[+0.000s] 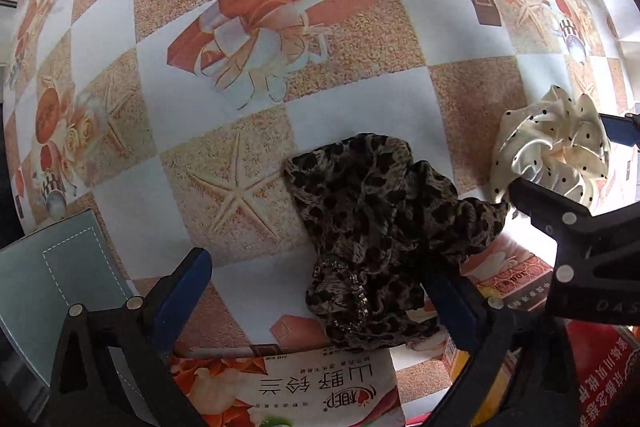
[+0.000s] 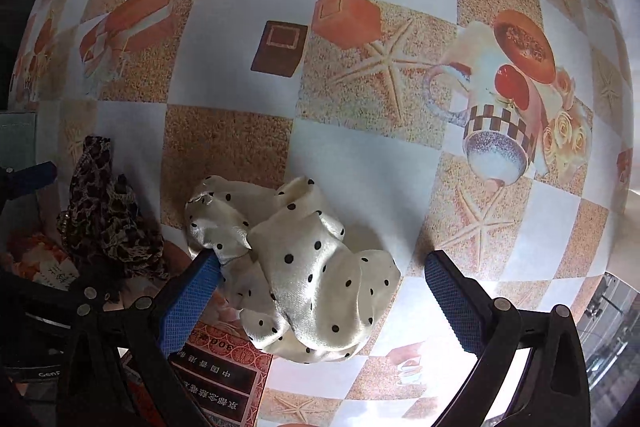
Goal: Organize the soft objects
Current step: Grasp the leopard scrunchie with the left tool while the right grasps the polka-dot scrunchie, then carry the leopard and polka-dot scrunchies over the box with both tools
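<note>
With both grippers spread wide, I centre my left gripper (image 1: 316,291) over the leopard scrunchie (image 1: 372,227) and my right gripper (image 2: 320,291) over the dotted scrunchie (image 2: 304,267) before squeezing.

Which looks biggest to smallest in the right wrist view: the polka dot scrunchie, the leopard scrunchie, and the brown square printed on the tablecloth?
1. Polka dot scrunchie, closest to the camera, so its lead is partly nearness.
2. Leopard scrunchie, partly hidden at the left edge.
3. Printed brown square, clearly smallest as it looks here.
</note>
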### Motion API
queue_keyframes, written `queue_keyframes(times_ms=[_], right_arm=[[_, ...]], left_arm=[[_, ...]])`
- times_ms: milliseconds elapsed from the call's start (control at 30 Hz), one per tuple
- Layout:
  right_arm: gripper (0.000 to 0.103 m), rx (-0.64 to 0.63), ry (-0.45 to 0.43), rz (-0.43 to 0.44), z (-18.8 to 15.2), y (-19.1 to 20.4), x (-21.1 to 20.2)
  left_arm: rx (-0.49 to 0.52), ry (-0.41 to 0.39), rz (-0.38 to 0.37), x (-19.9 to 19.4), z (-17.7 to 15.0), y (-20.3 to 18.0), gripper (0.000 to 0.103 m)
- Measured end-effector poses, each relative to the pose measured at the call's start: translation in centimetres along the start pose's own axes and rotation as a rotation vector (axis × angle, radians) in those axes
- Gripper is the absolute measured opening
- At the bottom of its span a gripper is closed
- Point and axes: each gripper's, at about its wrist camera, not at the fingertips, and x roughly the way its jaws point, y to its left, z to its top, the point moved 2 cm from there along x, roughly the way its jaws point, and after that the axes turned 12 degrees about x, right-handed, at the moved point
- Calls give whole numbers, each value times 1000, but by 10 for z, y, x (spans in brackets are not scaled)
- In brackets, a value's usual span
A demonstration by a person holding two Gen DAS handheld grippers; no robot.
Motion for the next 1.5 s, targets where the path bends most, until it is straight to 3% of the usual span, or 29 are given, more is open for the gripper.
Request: queue_keyframes(times_ms=[200, 533, 600, 700, 767, 800, 867, 1067, 1300, 1400, 1500], right_arm=[[103, 19, 13, -17, 2, 2, 4], [103, 26, -6, -12, 5, 6, 4], [98, 38, -10, 6, -1, 4, 2], [69, 26, -44, 29, -7, 0, -11], [39, 20, -56, 63, -10, -3, -18], [36, 27, -53, 88, -10, -6, -19], [36, 65, -51, 121, -11, -15, -23], [36, 137, -85, 160, -21, -42, -40], [36, 231, -95, 190, -46, -72, -51], [36, 257, -94, 191, -56, -80, -52], [36, 282, -91, 204, -68, -87, -53]], left_arm=[[-9, 6, -10, 4, -12, 6, 103], [-31, 31, -12, 8, -1, 0, 103], [-39, 49, -5, 9, -1, -2, 103], [-5, 43, 11, 4, 1, -15, 92], [33, 29, 6, -1, 2, -24, 75], [54, 26, 9, -2, 2, -28, 71], [88, 16, 8, -6, 3, -36, 52], [85, -59, 12, -25, -3, -40, 40], [92, -120, 40, -46, -10, -41, 39], [96, -65, 10, -33, -5, -42, 45], [88, -30, -5, -21, 5, -39, 59]])
